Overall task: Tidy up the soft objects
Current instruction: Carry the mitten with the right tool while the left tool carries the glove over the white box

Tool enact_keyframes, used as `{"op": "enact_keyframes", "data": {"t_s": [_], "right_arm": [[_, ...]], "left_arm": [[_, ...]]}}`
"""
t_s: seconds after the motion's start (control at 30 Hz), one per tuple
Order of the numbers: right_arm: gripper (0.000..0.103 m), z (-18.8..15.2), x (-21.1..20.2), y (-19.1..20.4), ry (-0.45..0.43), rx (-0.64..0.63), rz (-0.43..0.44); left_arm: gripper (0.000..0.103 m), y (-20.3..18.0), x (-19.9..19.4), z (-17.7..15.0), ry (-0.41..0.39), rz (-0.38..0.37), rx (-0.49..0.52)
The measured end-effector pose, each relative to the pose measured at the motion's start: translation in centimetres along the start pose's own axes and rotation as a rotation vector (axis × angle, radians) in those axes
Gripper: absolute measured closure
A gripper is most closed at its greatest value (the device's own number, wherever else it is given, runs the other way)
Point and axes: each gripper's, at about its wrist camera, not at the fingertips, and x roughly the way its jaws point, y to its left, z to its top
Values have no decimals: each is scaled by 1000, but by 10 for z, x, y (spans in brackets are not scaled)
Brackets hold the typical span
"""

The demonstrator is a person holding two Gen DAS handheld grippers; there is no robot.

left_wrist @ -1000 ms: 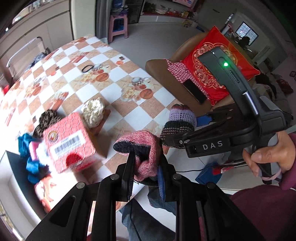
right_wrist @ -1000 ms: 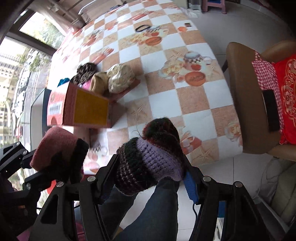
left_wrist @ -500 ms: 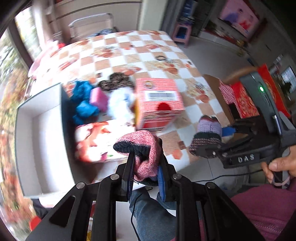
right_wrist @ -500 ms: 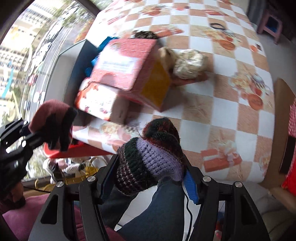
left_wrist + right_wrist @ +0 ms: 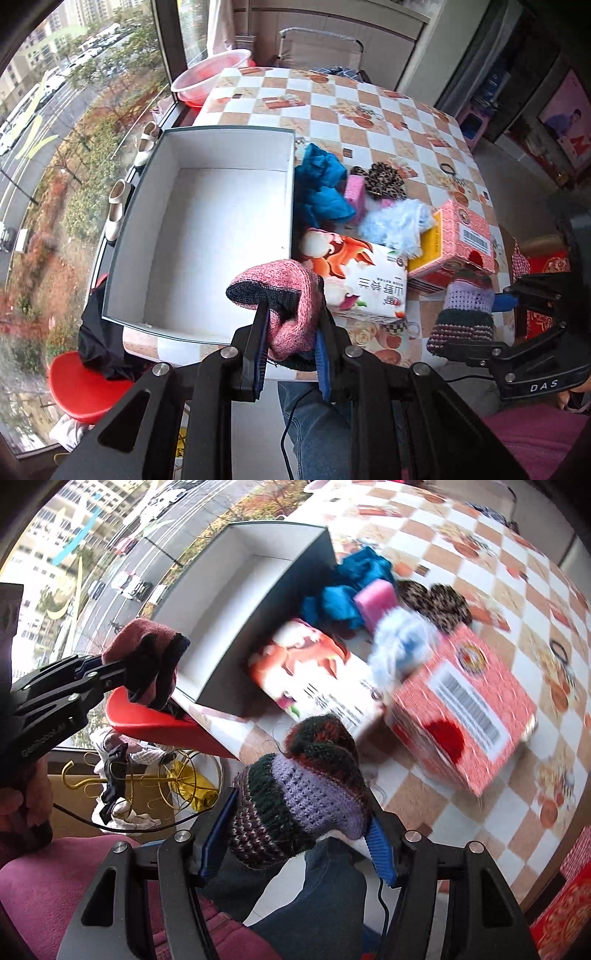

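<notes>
My left gripper (image 5: 290,325) is shut on a pink knit piece with a dark cuff (image 5: 288,295), held in the air off the table's near edge, in front of an open white box (image 5: 221,229). It also shows in the right wrist view (image 5: 147,664). My right gripper (image 5: 295,812) is shut on a striped purple and dark knit piece (image 5: 299,794), held off the table's near edge, to the right of the left one; it also shows in the left wrist view (image 5: 465,314). Blue cloth (image 5: 321,188), a pink sponge (image 5: 354,192), a leopard-print piece (image 5: 380,179) and pale blue fluff (image 5: 395,223) lie beside the box.
A cartoon-printed carton (image 5: 362,280) and a red carton with a barcode (image 5: 458,243) lie on the checkered table (image 5: 369,110), right of the white box. A red stool (image 5: 81,384) stands at the left below the table. A pink basin (image 5: 207,75) sits at the far edge.
Both grippers have swung left with their knit pieces; the white box has come into full view ahead of the left gripper. Both grips are unchanged.
</notes>
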Motion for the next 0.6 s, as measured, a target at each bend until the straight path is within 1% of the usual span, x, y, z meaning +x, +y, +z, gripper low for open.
{"op": "enact_keyframes", "data": {"t_s": [0.17, 0.4, 0.6], "right_arm": [[38, 30, -1, 20, -8, -53, -13], [38, 70, 1, 47, -7, -116, -28], [38, 99, 9, 71, 10, -172, -42]], "left_arm": [[79, 28, 7, 6, -5, 48, -59], [79, 63, 14, 16, 0, 53, -149], [79, 82, 28, 21, 23, 59, -184]]}}
